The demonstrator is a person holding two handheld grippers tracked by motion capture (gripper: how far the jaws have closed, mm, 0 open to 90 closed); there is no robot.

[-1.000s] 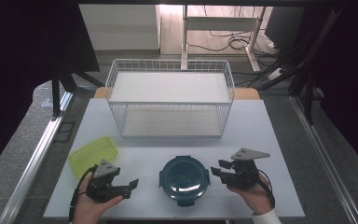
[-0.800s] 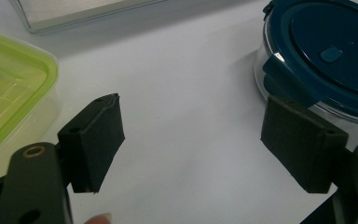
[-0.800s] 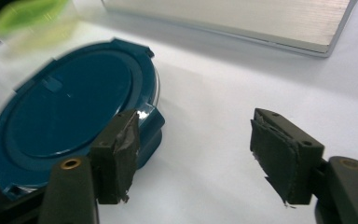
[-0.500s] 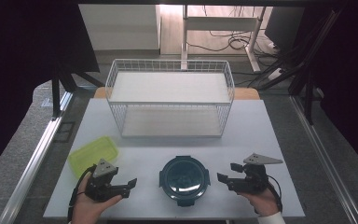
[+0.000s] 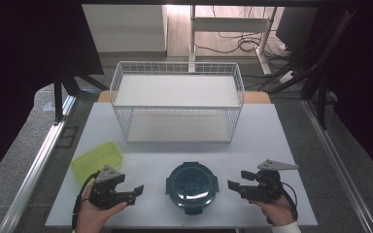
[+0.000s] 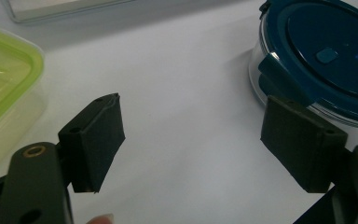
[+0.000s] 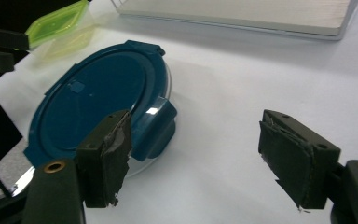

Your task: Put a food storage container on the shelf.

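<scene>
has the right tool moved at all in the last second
Yes. In the high view the right tool has dropped toward the table's near edge, beside the round blue container.

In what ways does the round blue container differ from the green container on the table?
The round blue container has a dark blue lid with clip tabs around its rim; the green container is rectangular, with a lime green lid. The blue one sits between the two grippers near the table's front edge; the green one lies at the left, beyond the left gripper. Both are closed and have clear bodies.
</scene>
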